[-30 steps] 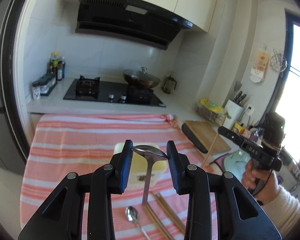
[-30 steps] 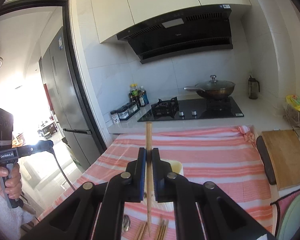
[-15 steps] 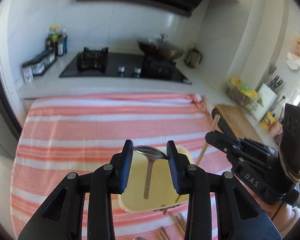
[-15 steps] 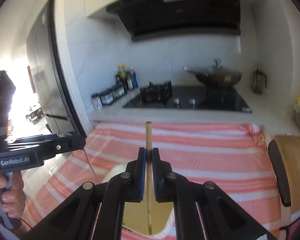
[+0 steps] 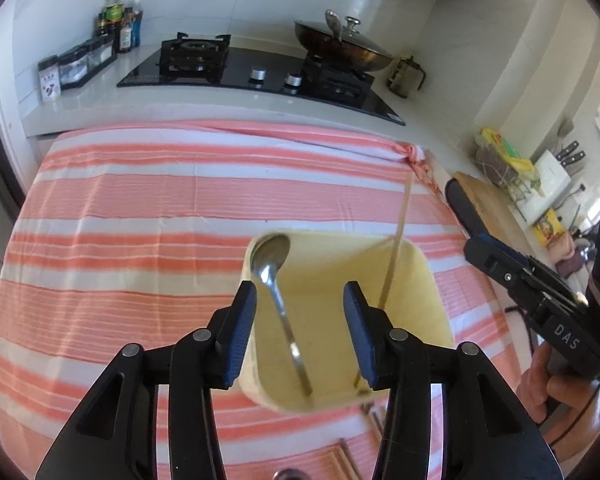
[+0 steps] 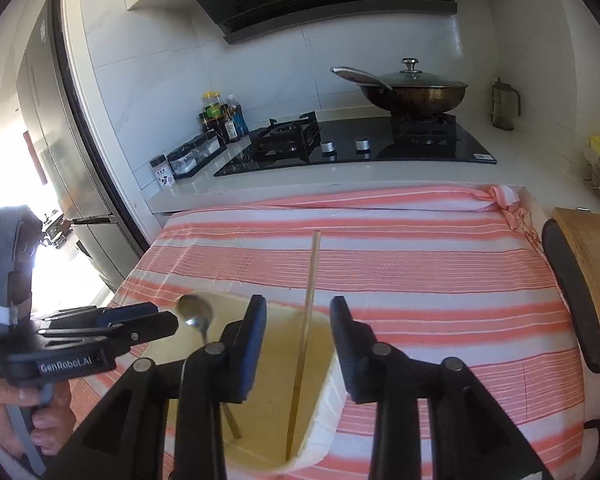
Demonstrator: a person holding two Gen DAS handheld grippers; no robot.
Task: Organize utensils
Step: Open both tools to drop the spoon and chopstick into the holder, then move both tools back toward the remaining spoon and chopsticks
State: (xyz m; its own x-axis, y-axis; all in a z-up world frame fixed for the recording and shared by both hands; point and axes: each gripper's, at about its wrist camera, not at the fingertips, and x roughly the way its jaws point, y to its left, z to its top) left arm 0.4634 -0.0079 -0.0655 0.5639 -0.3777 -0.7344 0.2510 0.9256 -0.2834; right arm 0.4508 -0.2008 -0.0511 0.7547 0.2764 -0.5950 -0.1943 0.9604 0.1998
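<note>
While both grippers hang over the yellow holder [image 5: 420, 312], the left gripper [image 5: 300, 332] has just been opening and the spoon [image 5: 274, 276] stands free between its spread jaws. The right gripper [image 6: 298, 344] has just been opening too, and the chopstick [image 6: 306, 320] leans inside the holder between its parted jaws, touching neither.

The bin [image 5: 428, 280] mouth is partly taken by a leaning spoon [image 5: 274, 268] and chopstick [image 5: 396, 240]; the striped desk [image 5: 140, 208] behind it lies bare.

Spoon [image 5: 274, 280] and chopstick [image 5: 394, 256] stand tilted — inside cream holder [image 5: 428, 292].
</note>
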